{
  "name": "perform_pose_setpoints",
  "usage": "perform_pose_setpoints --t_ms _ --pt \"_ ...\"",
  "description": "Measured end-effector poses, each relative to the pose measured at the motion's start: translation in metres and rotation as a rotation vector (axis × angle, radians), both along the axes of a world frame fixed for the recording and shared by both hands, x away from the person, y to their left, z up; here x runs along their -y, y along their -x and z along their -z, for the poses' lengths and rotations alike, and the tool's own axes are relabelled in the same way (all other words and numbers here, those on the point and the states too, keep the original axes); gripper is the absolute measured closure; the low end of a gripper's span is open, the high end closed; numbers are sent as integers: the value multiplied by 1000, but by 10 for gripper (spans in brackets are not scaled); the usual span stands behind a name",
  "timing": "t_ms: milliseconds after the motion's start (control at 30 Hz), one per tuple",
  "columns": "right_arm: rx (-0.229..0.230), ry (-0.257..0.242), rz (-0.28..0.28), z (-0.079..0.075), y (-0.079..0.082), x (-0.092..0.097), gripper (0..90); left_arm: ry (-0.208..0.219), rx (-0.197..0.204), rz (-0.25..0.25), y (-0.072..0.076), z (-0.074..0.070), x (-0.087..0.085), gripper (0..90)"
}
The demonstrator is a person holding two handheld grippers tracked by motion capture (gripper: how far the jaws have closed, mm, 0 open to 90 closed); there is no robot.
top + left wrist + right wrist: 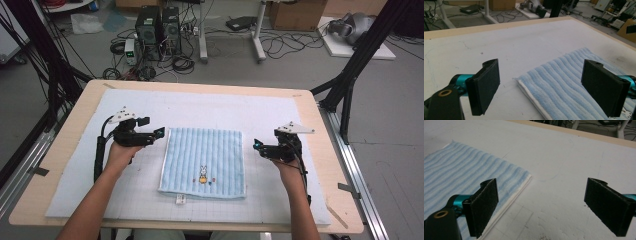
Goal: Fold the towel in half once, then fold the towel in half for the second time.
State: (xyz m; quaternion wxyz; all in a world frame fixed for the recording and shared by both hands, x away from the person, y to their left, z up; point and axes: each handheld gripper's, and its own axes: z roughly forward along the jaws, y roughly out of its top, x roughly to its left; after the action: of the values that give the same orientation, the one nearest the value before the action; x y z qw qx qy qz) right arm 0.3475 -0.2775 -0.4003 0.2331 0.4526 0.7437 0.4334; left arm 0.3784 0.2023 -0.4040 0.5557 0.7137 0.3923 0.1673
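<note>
My left hand-held gripper (159, 132) and my right hand-held gripper (256, 144) both hover with flat, felt-padded black jaws spread wide, pinching nothing. Between them a ribbed, fluffy blue towel (204, 161) lies folded square on the worktop's (60, 150) white mat (210, 107), bare mat on every side.

Folded blue towel (203, 162) lies flat between both open tongs.

The towel (571, 85) runs off the bottom and right edges in the left gripper view; its small embroidered figure (203, 174) is too small to identify.
</note>
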Motion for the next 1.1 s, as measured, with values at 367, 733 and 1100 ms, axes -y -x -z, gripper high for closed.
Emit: perform_pose_setpoints --t_ms 367,733,1100 --pt "-3 5 -9 -2 0 3 111 0 1 4 1 -4 1 158" --pt "-11 13 -31 -2 0 -2 111 22 -51 -12 -18 6 6 167" --pt "-34 9 -49 1 0 -5 111 -17 -138 -50 -40 26 12 242"
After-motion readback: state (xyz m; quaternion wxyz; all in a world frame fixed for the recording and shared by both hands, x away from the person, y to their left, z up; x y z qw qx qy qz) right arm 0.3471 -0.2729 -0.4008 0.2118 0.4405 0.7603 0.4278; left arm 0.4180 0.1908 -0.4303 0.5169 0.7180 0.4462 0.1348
